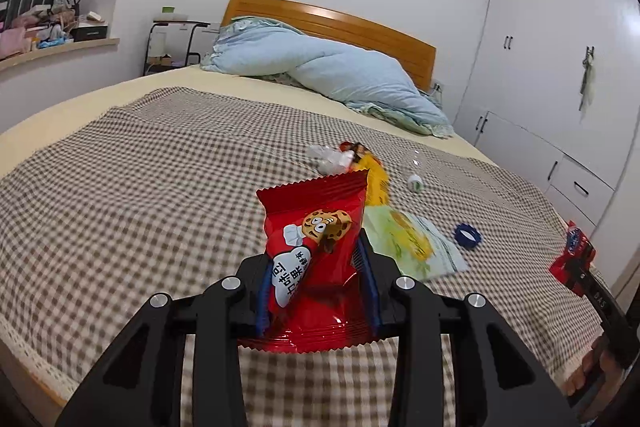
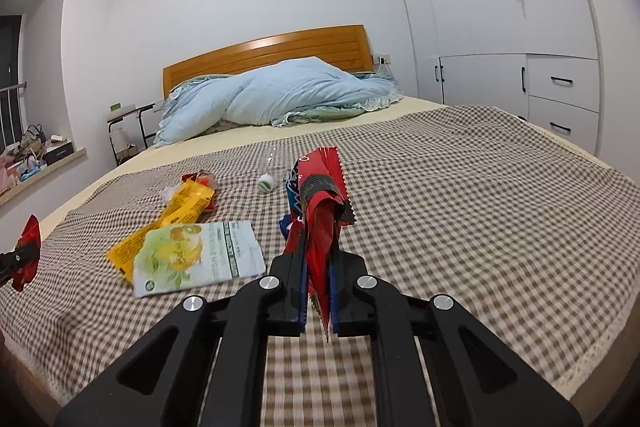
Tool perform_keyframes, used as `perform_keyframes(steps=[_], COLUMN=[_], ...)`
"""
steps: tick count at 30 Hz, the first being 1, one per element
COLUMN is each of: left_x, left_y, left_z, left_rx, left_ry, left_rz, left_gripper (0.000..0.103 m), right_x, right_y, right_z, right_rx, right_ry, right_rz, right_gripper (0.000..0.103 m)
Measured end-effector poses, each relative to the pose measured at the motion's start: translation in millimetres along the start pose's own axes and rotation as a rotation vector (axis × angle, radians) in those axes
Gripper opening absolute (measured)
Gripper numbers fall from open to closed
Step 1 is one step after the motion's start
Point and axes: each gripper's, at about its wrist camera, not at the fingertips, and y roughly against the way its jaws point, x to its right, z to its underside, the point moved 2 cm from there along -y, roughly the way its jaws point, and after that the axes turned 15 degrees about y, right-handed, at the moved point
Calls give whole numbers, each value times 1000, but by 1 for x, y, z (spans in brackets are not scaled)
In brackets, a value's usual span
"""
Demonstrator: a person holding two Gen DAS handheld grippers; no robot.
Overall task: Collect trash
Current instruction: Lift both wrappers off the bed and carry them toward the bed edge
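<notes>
The left gripper has its jaws clenched on a red cookie packet, held upright above the checked bedspread. On the bedspread lie a yellow wrapper, a green-and-white pouch, a small white bottle cap and a blue ring. The right gripper has its jaws clamped on a crumpled red wrapper, raised off the bed.

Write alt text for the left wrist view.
The left gripper holds a red cookie packet upright in its jaws above a checked bedspread. Beyond it lie a yellow wrapper, a green-and-white packet, a blue ring and a small clear bottle.
</notes>
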Motion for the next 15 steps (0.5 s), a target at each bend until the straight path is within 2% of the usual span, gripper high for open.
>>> perform_keyframes(steps=[15], left_x=[-4], left_y=[32], left_z=[38], left_rx=[32], left_ry=[-70], left_rz=[16], left_gripper=[33], right_x=[-2], right_y=[41], right_z=[28], right_rx=[-27], right_ry=[26], right_rz=[36], right_gripper=[9])
